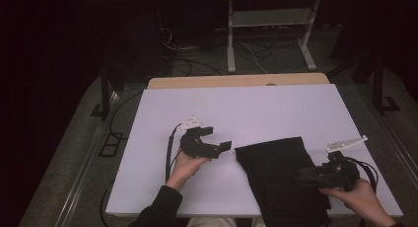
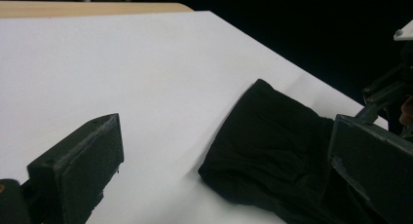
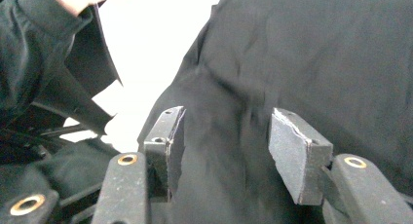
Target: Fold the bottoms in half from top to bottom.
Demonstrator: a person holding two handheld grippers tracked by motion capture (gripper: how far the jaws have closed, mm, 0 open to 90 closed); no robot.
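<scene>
surface: white table top (image 1: 276, 108), flat, a tan wooden strip (image 1: 236, 81) along its far edge | on it: one black folded cloth (image 1: 276, 172), lying flat at the near right part of the table top, its near end reaching over the table top's near edge

The left gripper (image 1: 217, 138) is held out level, jaws spread wide and empty; the right gripper (image 1: 301, 176) points inward, jaws parted, gripping nothing.
</scene>
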